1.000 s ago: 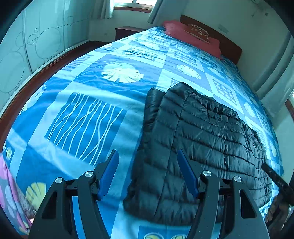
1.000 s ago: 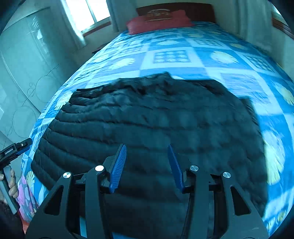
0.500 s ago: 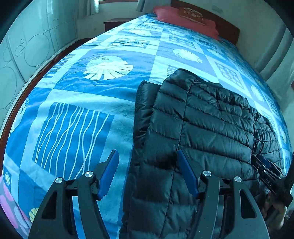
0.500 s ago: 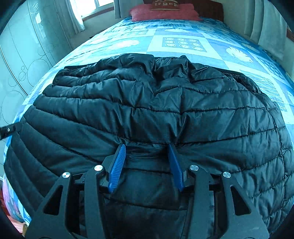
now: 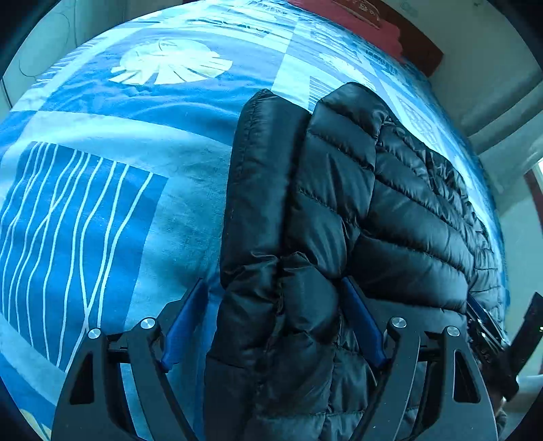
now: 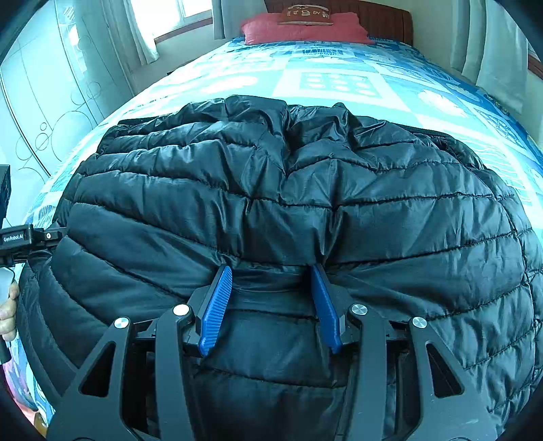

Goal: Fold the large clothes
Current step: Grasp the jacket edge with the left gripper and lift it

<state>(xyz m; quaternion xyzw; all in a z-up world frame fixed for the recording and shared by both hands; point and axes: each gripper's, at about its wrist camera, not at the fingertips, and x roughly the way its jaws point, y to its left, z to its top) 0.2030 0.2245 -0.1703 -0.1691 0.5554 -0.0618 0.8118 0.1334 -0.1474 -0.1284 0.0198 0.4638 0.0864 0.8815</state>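
Both grippers have pushed into the jacket (image 6: 305, 210) lying on the bed (image 5: 101, 142), left gripper (image 5: 275, 305) and right gripper (image 6: 271, 291) each wide open astride puffy folds, gripping nothing, so closing now may pinch only slippery top fabric.

Both grippers close in on the jacket

The left gripper (image 5: 271, 285) now straddles the jacket (image 5: 356, 210) edge near the bed's foot; the right gripper (image 6: 271, 271) presses into its quilting.

blue patterned bed (image 6: 339, 81) bears black puffer jacket (image 6: 305, 203), red pillow (image 6: 305, 30)
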